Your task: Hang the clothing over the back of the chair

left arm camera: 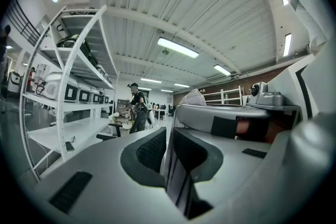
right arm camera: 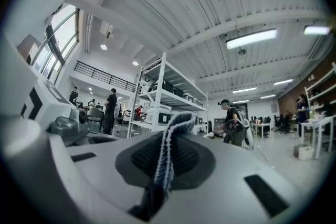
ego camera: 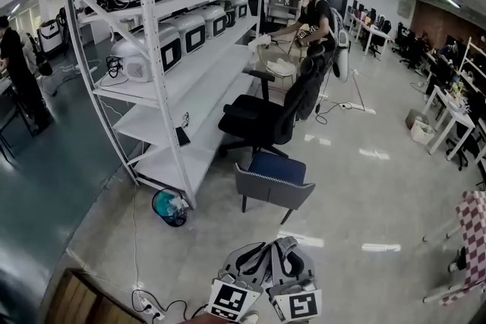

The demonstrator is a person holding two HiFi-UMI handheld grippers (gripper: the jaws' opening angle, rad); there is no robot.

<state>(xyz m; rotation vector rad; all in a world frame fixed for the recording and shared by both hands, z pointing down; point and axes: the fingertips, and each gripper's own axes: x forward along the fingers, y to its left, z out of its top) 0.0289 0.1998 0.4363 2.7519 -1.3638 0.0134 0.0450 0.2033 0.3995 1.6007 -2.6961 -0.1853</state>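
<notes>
Head view: the left gripper (ego camera: 244,269) and right gripper (ego camera: 292,265) sit side by side at the bottom edge, marker cubes toward the camera. The clothing does not show here. I take it to hang below the frame. Ahead on the glossy pale floor (ego camera: 364,186) stands the chair (ego camera: 273,182), with a padded blue seat and a low, curved grey back. Behind it is a black office chair (ego camera: 262,121) with something dark draped over it, beside a white metal rack (ego camera: 156,87).

Left gripper view: the jaws are pressed on a thin, flat fold of the clothing (left arm camera: 176,186), pale with dark stripes, running up between the textured black pads.

Right gripper view: the jaws pinch a ribbed blue-and-white knit edge (right arm camera: 164,165), bunched into a cord that rises over the pads.

By the look of it, the clothing is light, soft and quite limp, so it will sag between the two grips and may stretch a little. The ribbing should not slip on those rough pads. Holding it at the edge with the grips well apart would spread it. The chair's back looks low and smooth, so unevenly draped cloth could slide off.
</notes>
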